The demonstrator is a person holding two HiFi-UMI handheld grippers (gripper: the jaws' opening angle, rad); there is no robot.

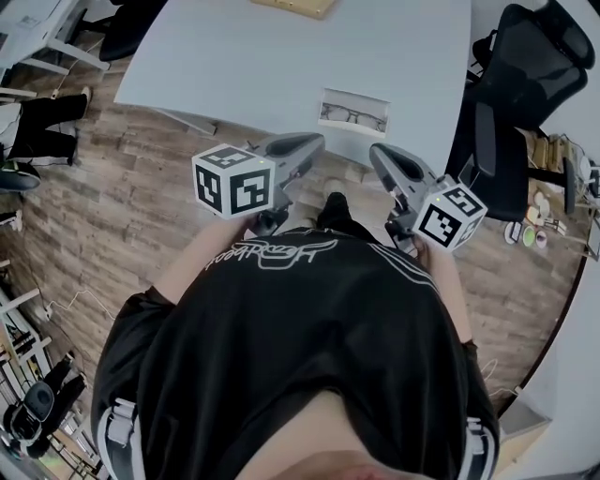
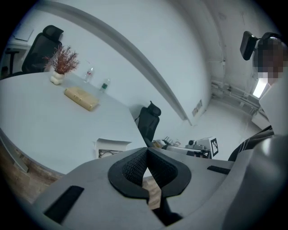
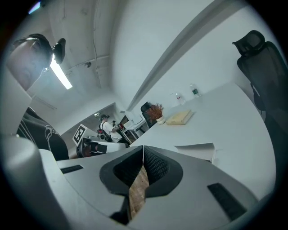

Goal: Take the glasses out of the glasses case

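A white glasses case (image 1: 353, 112) lies open at the near edge of the white table (image 1: 281, 56), with dark-framed glasses (image 1: 352, 116) inside it. The left gripper view has the case (image 2: 111, 147) just left of my jaws; in the right gripper view the case (image 3: 198, 150) shows past the right jaw. My left gripper (image 1: 317, 142) and right gripper (image 1: 377, 154) are held close to the person's chest, short of the table edge and apart from the case. Both stand shut with their tips touching and nothing between them, as seen at the left gripper (image 2: 147, 149) and the right gripper (image 3: 143, 147).
A tan block (image 1: 295, 6) lies at the far side of the table, with a small potted plant (image 2: 60, 60) and bottles (image 2: 90, 74) behind it. A black office chair (image 1: 525, 84) stands at the table's right. Below the grippers is wooden floor (image 1: 122, 197).
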